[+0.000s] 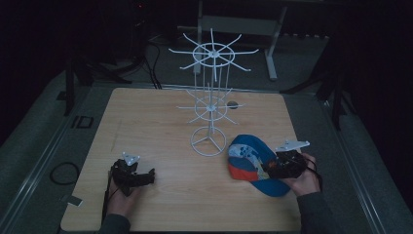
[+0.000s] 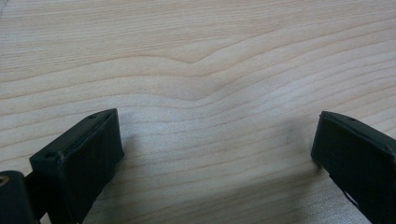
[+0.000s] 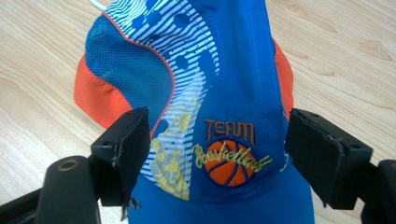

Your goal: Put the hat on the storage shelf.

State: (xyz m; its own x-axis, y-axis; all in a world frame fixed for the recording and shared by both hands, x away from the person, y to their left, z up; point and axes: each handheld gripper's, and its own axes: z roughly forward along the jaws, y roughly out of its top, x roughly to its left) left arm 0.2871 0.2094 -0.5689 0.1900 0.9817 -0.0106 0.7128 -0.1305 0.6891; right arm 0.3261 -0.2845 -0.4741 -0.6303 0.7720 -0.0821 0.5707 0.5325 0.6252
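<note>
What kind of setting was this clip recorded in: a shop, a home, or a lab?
Most likely a lab or data-collection room, dimly lit. A bare wooden table holds just a white wire display rack and a blue and orange cap, a person works with handheld grippers, and cables and equipment stands sit on the floor behind.

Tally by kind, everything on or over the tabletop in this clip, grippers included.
Caps: 1, blue and orange cap
Display racks: 1, white wire rack
Grippers: 2, left gripper, right gripper
Total: 4
</note>
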